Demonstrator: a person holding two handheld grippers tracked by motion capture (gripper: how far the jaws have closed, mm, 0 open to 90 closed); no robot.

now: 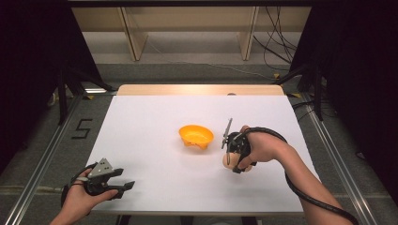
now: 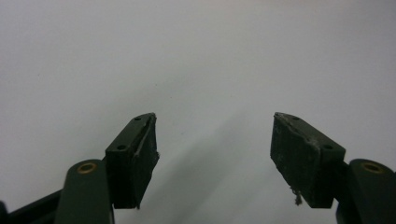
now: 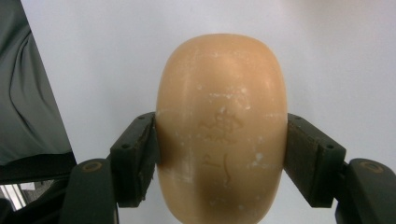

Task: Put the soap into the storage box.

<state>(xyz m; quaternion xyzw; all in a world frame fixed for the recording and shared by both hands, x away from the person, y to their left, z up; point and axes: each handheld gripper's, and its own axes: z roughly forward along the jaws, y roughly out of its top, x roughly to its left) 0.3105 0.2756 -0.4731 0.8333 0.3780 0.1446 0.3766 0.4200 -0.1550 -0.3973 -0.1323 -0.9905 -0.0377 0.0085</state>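
Observation:
A tan, rounded oval bar [image 3: 222,126], like a bar of soap, sits between the pads of my right gripper [image 3: 222,122], which is shut on its two sides. In the high view that gripper [image 1: 230,160] points down over the right middle of the white table [image 1: 155,112], with the bar [image 1: 226,161] just above or on the surface. An orange bowl [image 1: 196,136] stands a little to its left, near the table's centre. My left gripper [image 1: 126,187] rests at the near left corner, open. Between its pads [image 2: 215,119] there is bare white tabletop.
A strip of wooden tabletop [image 1: 199,89] shows at the far edge. Metal rails [image 1: 44,161] run along both sides of the table. Wooden shelf legs [image 1: 133,40] and loose cables [image 1: 277,51] lie on the floor beyond.

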